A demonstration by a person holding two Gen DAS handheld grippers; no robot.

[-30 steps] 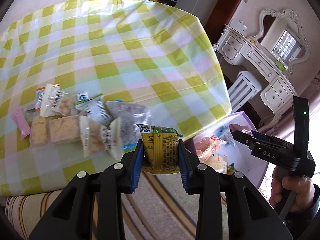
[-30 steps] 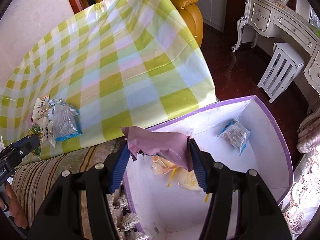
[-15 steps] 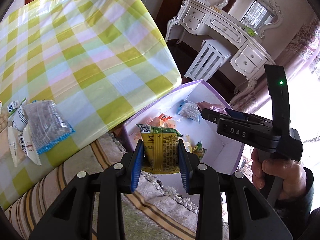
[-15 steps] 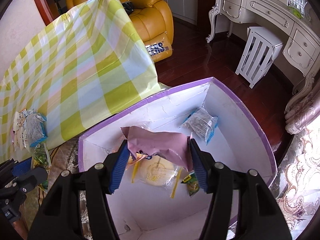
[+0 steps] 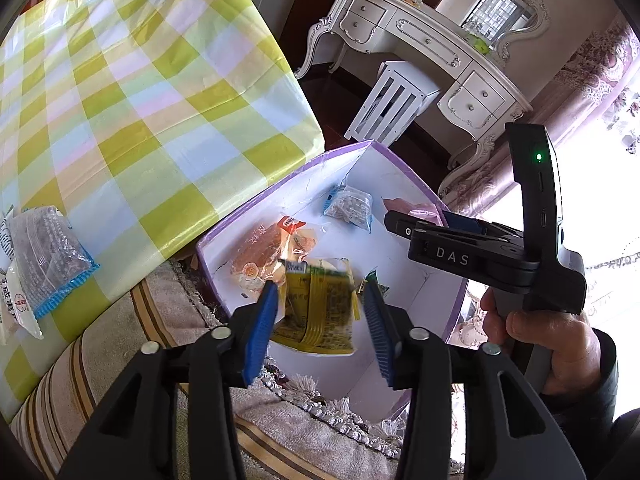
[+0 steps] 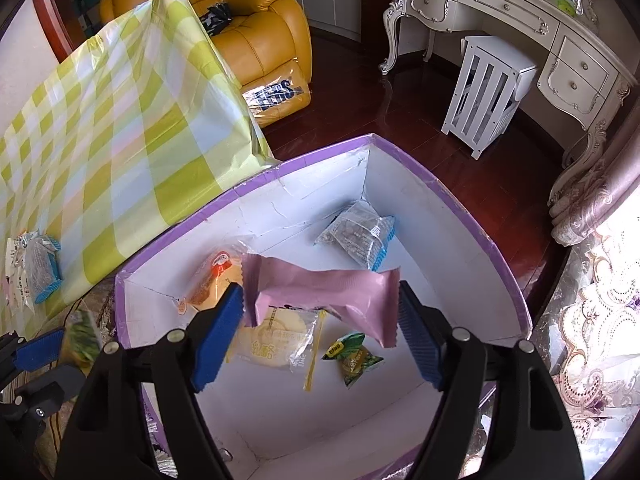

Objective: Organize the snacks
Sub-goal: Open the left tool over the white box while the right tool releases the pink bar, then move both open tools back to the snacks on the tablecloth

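Nearest in the left wrist view, the left tongs [image 5: 320, 312] are seen with their blue pads parted; their jaws have just been opening, and the yellow snack packet [image 5: 316, 312] lies loose between them, blurred, with a gap at the right pad, while contact at the left pad cannot be told. In the right wrist view the right tongs [image 6: 320, 328] are likewise spread, their jaws having just been opening, and the pink wrapper [image 6: 332, 292] hangs between the pads, clear of the left one and just beside the right one. Both packets are held over the white box with a purple rim [image 6: 472, 216], which stands beside the bench. On the box floor are seen a round cake in clear wrap [image 6: 276, 340], a small green packet [image 6: 354, 358], an orange-labelled bun packet [image 6: 210, 276] by the left wall and a clear blue-edged packet [image 6: 360, 234] in the far corner. A hand [image 5: 540, 340] grips the right tool's handle. Farther off, the bench under a yellow-green checked cloth [image 5: 132, 92] carries more clear snack bags [image 5: 48, 256] near its edge. Beyond are a white stool [image 6: 488, 92], a white dressing table [image 6: 520, 12] and a yellow armchair [image 6: 248, 28].
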